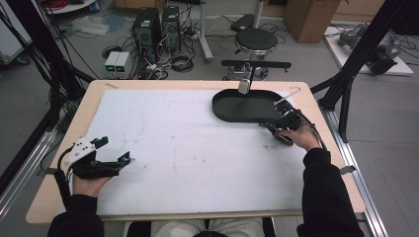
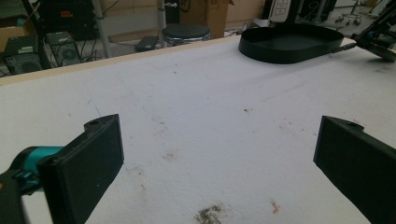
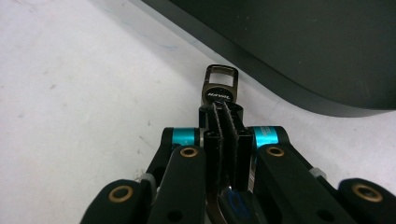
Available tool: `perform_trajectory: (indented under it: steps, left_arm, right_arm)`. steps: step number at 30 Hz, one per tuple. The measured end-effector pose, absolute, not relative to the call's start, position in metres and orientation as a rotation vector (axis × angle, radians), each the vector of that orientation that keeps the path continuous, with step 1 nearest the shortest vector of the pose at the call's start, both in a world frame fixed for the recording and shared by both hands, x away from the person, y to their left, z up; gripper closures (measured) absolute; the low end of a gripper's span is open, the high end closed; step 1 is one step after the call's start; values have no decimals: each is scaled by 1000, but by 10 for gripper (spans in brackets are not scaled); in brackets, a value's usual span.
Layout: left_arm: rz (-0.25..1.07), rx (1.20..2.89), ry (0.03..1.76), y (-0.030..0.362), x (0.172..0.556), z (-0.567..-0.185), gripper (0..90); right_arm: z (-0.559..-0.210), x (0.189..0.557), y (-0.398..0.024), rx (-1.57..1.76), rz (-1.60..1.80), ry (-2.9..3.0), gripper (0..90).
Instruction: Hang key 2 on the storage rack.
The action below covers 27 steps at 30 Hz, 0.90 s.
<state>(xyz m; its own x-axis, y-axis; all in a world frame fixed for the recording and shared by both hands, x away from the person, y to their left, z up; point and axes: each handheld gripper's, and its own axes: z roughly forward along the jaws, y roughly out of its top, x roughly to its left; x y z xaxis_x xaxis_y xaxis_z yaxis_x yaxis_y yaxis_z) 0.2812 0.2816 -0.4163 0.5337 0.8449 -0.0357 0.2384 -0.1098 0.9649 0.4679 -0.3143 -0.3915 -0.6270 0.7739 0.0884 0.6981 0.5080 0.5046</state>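
My right gripper [image 1: 280, 120] lies low on the white mat just in front of the right end of the black oval tray [image 1: 220, 112]. In the right gripper view its pads are pressed together on a small dark metal tag with a rectangular loop [image 3: 220, 86]. The loop end sticks out past the fingertips toward the tray wall [image 3: 299, 60]. The right gripper [image 3: 223, 109] is shut on that tag. My left gripper [image 1: 115, 150] rests at the near left of the table. It stands open [image 2: 219, 158], with bare mat between its jaws.
A white mat [image 1: 188, 148] covers most of the wooden table [image 1: 44, 202]. A small grey object [image 1: 243, 86] stands at the tray's far rim. Beyond the table are a black stool [image 1: 255, 40], computer towers [image 1: 148, 27] and loose cables.
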Motion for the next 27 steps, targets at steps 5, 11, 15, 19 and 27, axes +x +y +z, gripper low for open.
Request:
perform_trajectory:
  steps: [5, 11, 15, 19, 27]
  left_arm:
    - [669, 1639, 931, 282, 282, -416, 20]
    - [669, 1638, 929, 282, 282, -416, 20]
    - [669, 1637, 930, 282, 282, -416, 20]
    - [669, 1636, 929, 282, 282, -416, 20]
    - [667, 1634, 930, 282, 283, -416, 20]
  right_arm:
    - [-380, 462, -319, 1270, 851, 2582, 874]
    - [-364, 457, -329, 1277, 972, 2530, 875]
    - [-356, 456, -333, 1278, 1053, 2498, 874]
    - [-350, 455, -336, 1279, 1120, 2466, 874]
    - [-340, 453, -343, 1284, 1205, 2419, 874]
